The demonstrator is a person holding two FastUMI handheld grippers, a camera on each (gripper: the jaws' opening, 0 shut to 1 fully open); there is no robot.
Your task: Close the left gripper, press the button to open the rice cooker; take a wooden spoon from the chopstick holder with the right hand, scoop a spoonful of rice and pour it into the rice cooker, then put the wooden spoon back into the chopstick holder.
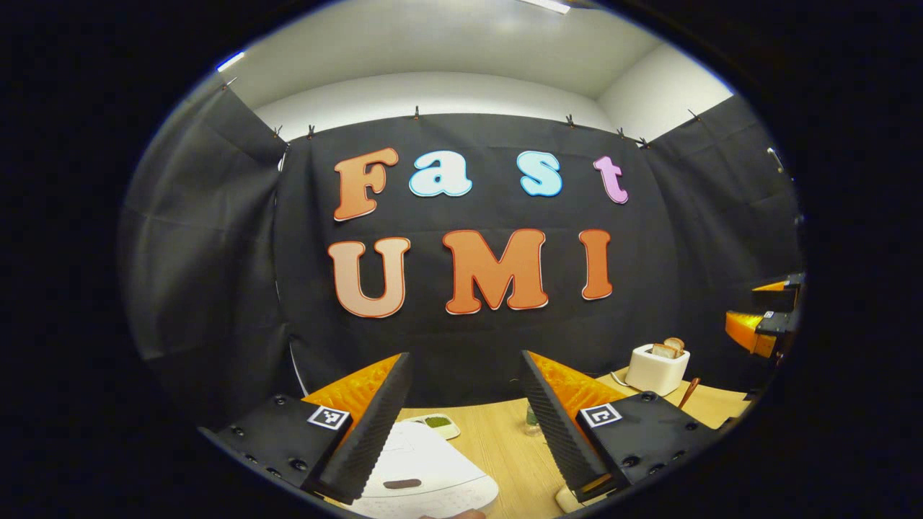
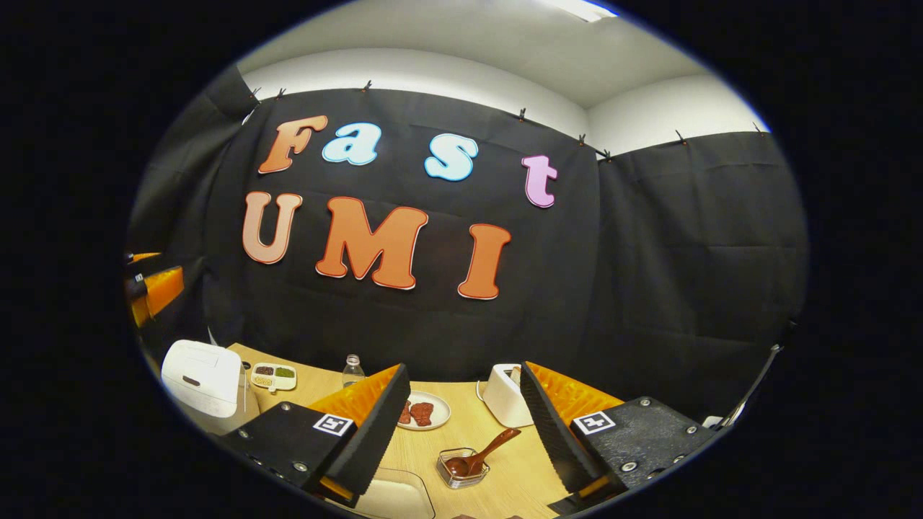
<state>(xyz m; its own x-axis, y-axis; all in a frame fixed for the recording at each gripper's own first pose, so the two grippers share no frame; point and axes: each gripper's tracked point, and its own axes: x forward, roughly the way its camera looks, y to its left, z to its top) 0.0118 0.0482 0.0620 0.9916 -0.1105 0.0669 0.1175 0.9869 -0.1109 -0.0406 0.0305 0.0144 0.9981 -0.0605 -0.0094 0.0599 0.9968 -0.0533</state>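
Both grippers hovered wide open, holding nothing.
The left gripper hung above the closed rice cooker; the right gripper faced the wooden spoon in its chopstick holder.

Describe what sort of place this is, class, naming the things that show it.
Probably a staged kitchen set in a cloth-walled booth rather than a home: a wooden table holds a white rice cooker, a toaster and a plate of food.
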